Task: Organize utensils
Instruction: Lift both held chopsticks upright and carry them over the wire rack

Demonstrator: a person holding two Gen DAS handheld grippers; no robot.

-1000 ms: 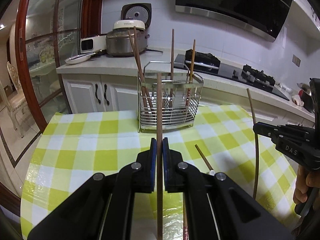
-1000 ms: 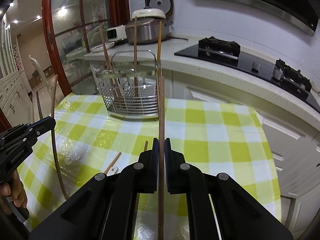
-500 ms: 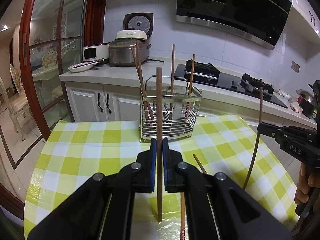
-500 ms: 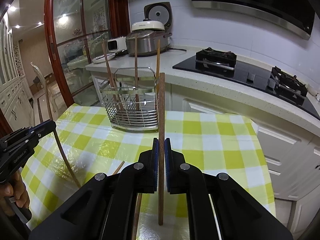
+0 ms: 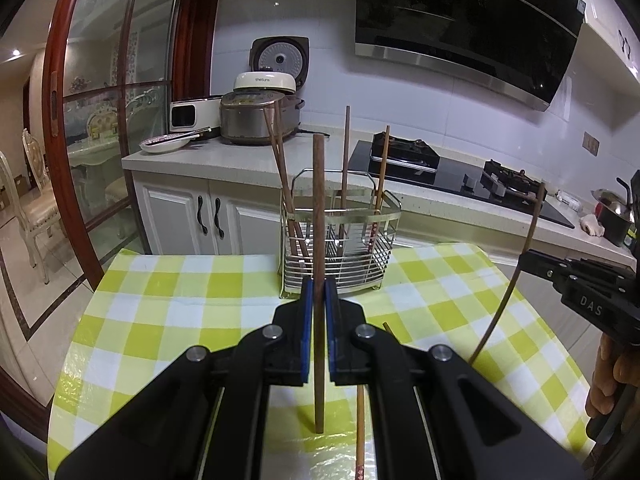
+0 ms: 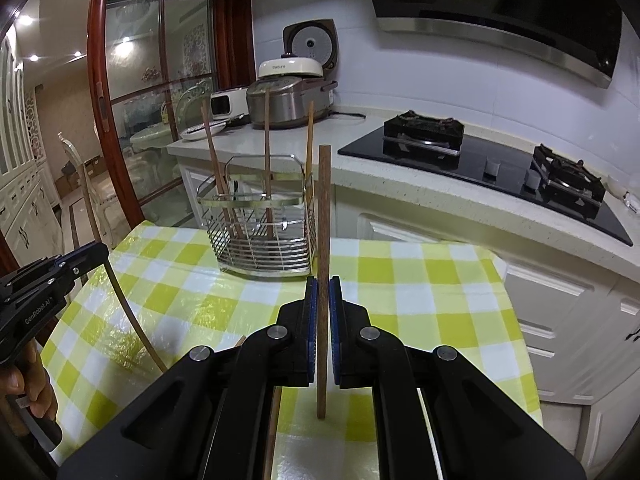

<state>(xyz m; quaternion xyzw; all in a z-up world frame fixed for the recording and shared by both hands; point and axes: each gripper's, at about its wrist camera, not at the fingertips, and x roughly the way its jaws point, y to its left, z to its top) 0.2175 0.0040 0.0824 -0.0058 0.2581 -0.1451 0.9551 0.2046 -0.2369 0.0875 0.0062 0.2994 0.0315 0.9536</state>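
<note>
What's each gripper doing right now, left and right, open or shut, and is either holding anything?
Left gripper: shut on a dark wooden chopstick, held upright.
Right gripper: shut on another chopstick, also upright.

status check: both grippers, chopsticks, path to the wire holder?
Left gripper shut on a chopstick, upright. Right gripper likewise, its chopstick upright. Wire holder ahead, several chopsticks inside. One loose chopstick on the tablecloth; path clear.
</note>
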